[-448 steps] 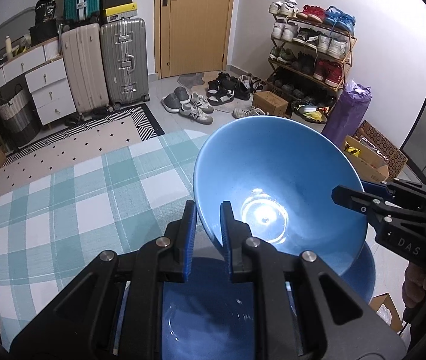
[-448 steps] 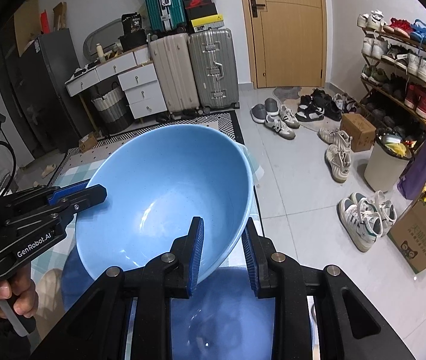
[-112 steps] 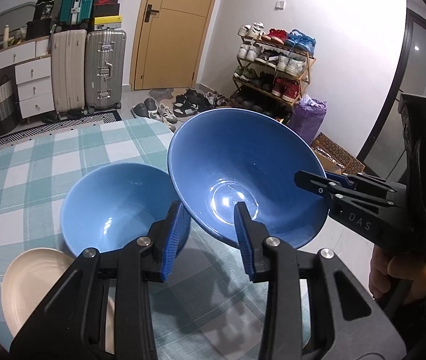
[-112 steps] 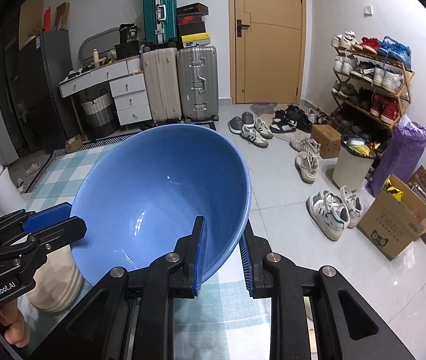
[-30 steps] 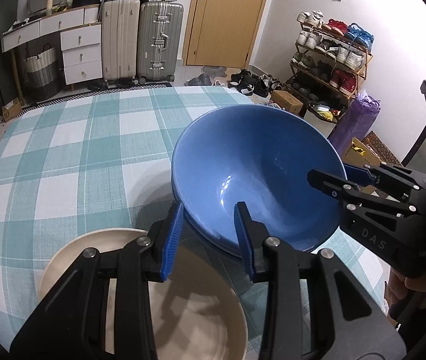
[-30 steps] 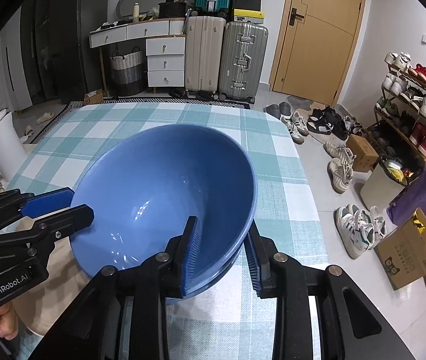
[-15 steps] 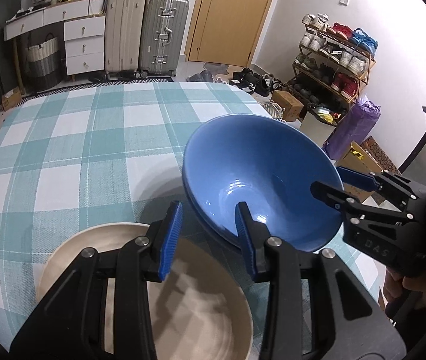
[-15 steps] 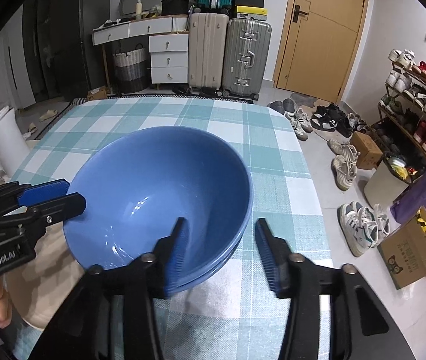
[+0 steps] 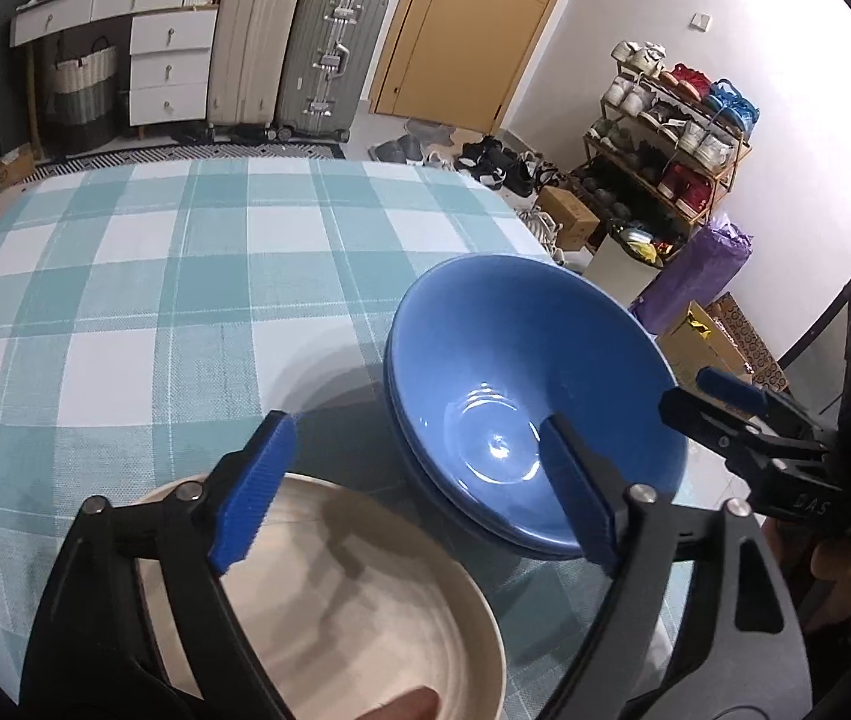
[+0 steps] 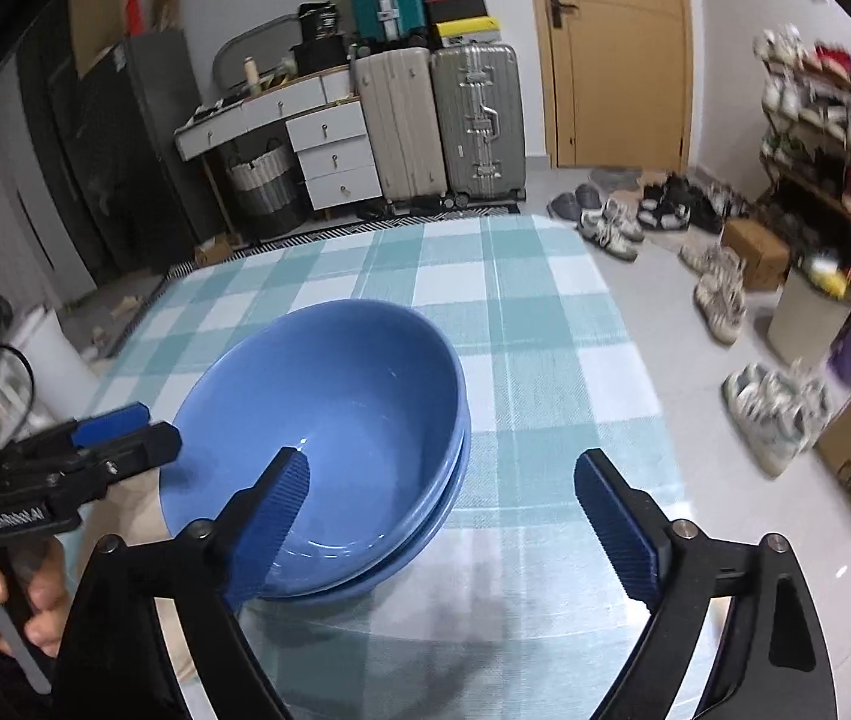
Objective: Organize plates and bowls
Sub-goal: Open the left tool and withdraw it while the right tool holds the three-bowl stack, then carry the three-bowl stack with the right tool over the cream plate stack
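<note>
Item: stacked blue bowls (image 9: 521,396), two in number, one nested inside the other, both upright. The upper bowl sits deep in the lower bowl (image 10: 425,540), whose rim shows only as a thin band beneath it. The upper bowl's inside is bare and glossy, with a light reflection at its bottom. Location: near the right edge of the table (image 9: 185,276), toward the near right corner, on a teal and white checked cloth.

Item: cream plate (image 9: 329,600), shallow, lying flat just beside the bowls toward the near edge of the table. Nothing lies in it; shadows of the gripper fall across it. Whether its rim touches the lower bowl cannot be told.

Item: left gripper (image 9: 419,486), black frame with blue ribbed pads. Jaws spread wide, holding nothing. It hangs over the gap between plate and bowls, one finger above the plate and the other in front of the bowls' near rim.

Item: right gripper (image 10: 443,516), same make. Jaws spread wide, holding nothing. Its left finger (image 10: 272,510) stands in front of the bowls' near rim; its other finger is over bare cloth to the right of the stack.

Surroundings: suitcases (image 10: 443,120), a white drawer unit (image 10: 329,150), a wooden door (image 10: 617,48) and a shoe rack (image 9: 671,120) beyond the table.
</note>
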Action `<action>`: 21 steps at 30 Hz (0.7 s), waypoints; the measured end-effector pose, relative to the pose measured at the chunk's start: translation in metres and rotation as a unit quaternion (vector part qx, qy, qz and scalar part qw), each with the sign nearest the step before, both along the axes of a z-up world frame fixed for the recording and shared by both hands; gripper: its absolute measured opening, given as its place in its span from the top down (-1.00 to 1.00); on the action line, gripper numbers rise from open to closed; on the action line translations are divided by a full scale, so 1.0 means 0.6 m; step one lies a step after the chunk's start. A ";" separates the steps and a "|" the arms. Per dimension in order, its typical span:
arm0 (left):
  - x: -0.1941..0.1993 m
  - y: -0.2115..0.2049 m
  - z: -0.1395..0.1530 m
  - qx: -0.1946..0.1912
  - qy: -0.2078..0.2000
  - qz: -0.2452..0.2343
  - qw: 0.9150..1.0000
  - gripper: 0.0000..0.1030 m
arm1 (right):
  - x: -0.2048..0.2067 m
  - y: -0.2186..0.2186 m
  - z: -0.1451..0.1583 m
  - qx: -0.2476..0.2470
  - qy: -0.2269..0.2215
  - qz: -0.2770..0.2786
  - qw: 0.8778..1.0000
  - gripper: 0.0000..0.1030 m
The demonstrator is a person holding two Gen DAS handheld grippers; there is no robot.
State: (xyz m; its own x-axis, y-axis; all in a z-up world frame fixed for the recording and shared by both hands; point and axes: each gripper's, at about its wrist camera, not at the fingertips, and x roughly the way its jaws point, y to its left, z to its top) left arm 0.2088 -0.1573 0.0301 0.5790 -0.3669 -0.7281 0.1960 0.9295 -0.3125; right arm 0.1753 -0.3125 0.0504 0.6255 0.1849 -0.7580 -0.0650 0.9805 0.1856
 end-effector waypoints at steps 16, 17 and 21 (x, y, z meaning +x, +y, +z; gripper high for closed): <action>0.042 0.005 -0.053 -0.044 0.047 0.019 0.998 -0.71 | 0.022 -0.012 -0.068 0.102 0.031 -0.007 0.994 -0.60; 0.044 0.002 -0.055 -0.043 0.049 0.015 0.998 -0.62 | 0.021 -0.010 -0.070 0.102 0.032 -0.004 0.994 -0.51; 0.044 -0.007 -0.054 -0.053 0.039 0.005 0.998 -0.28 | 0.022 0.001 -0.069 0.100 0.028 0.010 0.995 -0.27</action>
